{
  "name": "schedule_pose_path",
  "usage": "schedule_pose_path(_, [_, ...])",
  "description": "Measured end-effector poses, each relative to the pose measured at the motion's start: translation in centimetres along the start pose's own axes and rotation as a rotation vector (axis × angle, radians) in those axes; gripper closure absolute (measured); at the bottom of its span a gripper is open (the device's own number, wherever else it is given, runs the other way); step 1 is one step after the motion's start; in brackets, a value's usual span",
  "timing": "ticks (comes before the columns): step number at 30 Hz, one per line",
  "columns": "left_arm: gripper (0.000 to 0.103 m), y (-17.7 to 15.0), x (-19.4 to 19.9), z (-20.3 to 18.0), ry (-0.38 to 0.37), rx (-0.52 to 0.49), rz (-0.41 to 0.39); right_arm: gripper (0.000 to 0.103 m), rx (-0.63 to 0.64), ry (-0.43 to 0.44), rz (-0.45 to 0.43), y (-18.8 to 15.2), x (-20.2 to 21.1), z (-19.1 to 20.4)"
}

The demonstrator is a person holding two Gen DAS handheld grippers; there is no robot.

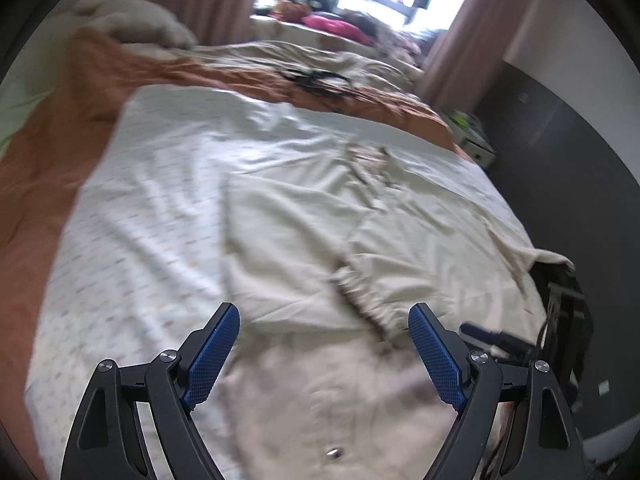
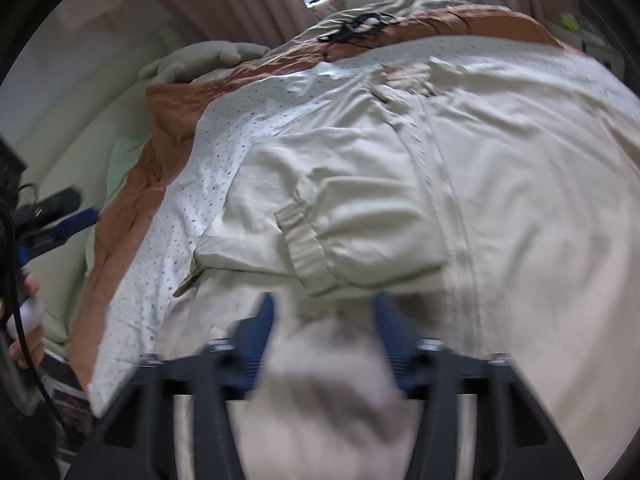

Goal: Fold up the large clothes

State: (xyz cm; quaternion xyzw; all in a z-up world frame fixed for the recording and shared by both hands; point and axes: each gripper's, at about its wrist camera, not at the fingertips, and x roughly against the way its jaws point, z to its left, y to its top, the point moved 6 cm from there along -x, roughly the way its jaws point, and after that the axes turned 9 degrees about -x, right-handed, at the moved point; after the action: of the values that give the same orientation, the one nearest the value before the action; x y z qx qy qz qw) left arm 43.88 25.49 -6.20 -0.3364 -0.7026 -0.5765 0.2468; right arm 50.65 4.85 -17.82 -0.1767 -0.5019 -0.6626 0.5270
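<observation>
Both grippers hang over the cream jacket [image 2: 500, 184], which lies spread on the dotted sheet [image 1: 152, 208] of the bed, front up with its placket running down the middle. Left gripper [image 1: 324, 322] stands with its blue pads spread wide and nothing between them, poised just above the jacket's lower front, near the ribbed cuff [image 2: 306, 250] of a sleeve already laid across the chest. Right gripper [image 2: 322, 308] has its jaws about half apart; a blurred hump of the jacket's cloth sits between the pads, yet I can't see them pressing on it, so it looks let go rather than held. My read is that one sleeve fold is set and both tools are free for a fresh grasp. Next they probably need to pinch the jacket's hem at two corners, near its lower edge, and carry it up toward the collar [image 2: 416, 76], keeping the folded sleeve from sliding.
</observation>
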Motion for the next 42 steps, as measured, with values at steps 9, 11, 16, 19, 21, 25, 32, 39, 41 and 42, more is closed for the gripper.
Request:
schedule_pose_path(9, [0.016, -6.1, 5.6, 8.3, 0.151, 0.119, -0.015, 0.044, 0.166, -0.132, 0.056, 0.8, -6.6, 2.8])
schedule_pose_path(11, [0.016, -7.4, 6.3, 9.5, 0.172, 0.140, -0.011, 0.044, 0.196, -0.184, 0.075, 0.4, -8.2, 2.8])
schedule_pose_path(16, [0.016, -9.8, 7.6, 11.9, 0.201, 0.191, -0.001, 0.062, 0.219, -0.286, 0.092, -0.7, -11.1, 1.9])
schedule_pose_path(19, [0.016, -10.3, 7.7, 12.6, 0.203, 0.209, -0.004, 0.089, 0.207, -0.233, 0.069, -0.2, -10.0, 2.2])
schedule_pose_path(21, [0.016, -10.2, 7.4, 12.6, 0.193, 0.221, -0.009, 0.090, 0.190, -0.205, 0.054, 0.6, -8.9, 2.2])
schedule_pose_path(25, [0.016, -10.0, 6.4, 11.9, 0.182, 0.210, -0.004, 0.092, 0.181, -0.162, 0.013, 2.5, -6.0, 2.1])
schedule_pose_path(32, [0.016, -8.7, 4.7, 10.0, 0.147, 0.190, -0.006, 0.093, 0.148, -0.141, -0.079, 6.6, -0.6, 0.2])
schedule_pose_path(39, [0.016, -7.1, 3.0, 7.3, 0.101, 0.151, -0.022, 0.093, 0.060, -0.187, -0.138, 9.7, 3.6, -5.0])
schedule_pose_path(41, [0.016, -6.8, 2.2, 6.7, 0.086, 0.150, -0.017, 0.093, 0.034, -0.197, -0.153, 10.3, 4.6, -6.7])
schedule_pose_path(42, [0.016, -6.7, 1.7, 6.4, 0.080, 0.148, -0.013, 0.093, 0.025, -0.220, -0.165, 10.6, 5.2, -7.7])
